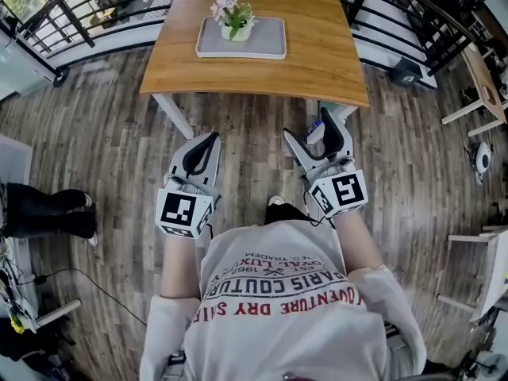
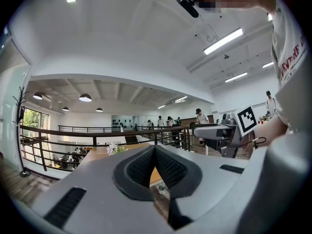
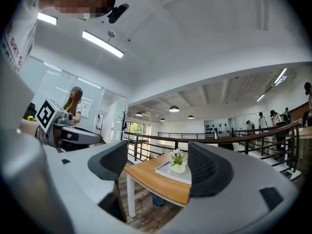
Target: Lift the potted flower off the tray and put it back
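Your left gripper [image 1: 213, 139] sits low and left of centre in the head view, its jaws pressed together on nothing. Your right gripper [image 1: 315, 136], low and right of centre, has its jaws apart with only air between them. The potted flower [image 1: 236, 21] stands on the tray [image 1: 266, 51] in the upper middle of the frame, well apart from both grippers. The tray lies on the far half of the table [image 1: 317, 66]. The table's near edge runs just above the right gripper's tips. Bare wooden floor [image 1: 103, 125] opens to either side, and a black railing [image 1: 79, 24] runs behind. The right gripper view frames flower and tray between its jaws. The left gripper view shows only what seem to be the blossoms, small and blurred, left of its closed jaws.
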`<state>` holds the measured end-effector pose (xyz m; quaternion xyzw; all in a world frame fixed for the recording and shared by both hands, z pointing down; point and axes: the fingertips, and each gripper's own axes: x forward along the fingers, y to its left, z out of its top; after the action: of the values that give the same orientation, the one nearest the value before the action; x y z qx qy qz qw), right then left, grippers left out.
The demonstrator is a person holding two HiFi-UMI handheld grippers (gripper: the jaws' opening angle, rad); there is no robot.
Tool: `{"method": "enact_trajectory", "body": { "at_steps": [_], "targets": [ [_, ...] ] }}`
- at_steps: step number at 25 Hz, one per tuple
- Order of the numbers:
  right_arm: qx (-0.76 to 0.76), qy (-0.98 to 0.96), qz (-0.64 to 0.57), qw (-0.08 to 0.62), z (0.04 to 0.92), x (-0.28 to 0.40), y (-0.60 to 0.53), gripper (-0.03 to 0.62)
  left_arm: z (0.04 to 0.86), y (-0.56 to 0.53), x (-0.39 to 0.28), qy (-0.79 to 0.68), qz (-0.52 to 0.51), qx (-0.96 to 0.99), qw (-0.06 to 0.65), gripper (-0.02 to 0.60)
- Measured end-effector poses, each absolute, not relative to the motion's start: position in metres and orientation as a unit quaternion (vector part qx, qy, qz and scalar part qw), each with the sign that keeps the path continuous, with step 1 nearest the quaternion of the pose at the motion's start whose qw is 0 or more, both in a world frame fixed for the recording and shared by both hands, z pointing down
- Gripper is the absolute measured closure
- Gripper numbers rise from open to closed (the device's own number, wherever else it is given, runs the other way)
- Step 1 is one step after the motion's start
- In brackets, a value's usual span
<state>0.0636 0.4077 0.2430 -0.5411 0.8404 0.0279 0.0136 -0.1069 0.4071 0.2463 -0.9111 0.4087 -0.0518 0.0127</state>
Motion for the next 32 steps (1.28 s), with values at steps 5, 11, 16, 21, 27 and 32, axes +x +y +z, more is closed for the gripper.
{"method": "enact_trajectory", "body": {
  "at_steps": [5,11,16,21,27,32],
  "targets": [
    [-0.53,0.847,0.023,0.01,0.251,0.065,0.386,0.218,0.254,0.388,-0.106,0.418,-0.054,-0.907,0.008,0.569],
    [-0.51,0.86,0.007,0.012,0.274,0.069,0.337,0.218,0.271,0.346,-0.104,0.437,-0.066,-0.897,0.002,0.569],
    [-0.493,0.87,-0.018,0.015,0.289,0.08,0.259,0.218,0.281,0.281,-0.096,0.458,-0.078,-0.885,-0.003,0.569],
    [-0.466,0.885,-0.009,-0.006,0.292,0.092,0.173,0.218,0.28,0.2,-0.08,0.477,-0.082,-0.875,-0.01,0.569],
    [-0.453,0.891,-0.001,-0.024,0.29,0.121,0.081,0.217,0.274,0.104,-0.039,0.474,-0.087,-0.876,-0.007,0.569],
    [-0.433,0.899,-0.025,-0.06,0.319,0.13,0.034,0.217,0.286,0.06,-0.019,0.468,-0.103,-0.878,-0.017,0.569]
  ]
}}
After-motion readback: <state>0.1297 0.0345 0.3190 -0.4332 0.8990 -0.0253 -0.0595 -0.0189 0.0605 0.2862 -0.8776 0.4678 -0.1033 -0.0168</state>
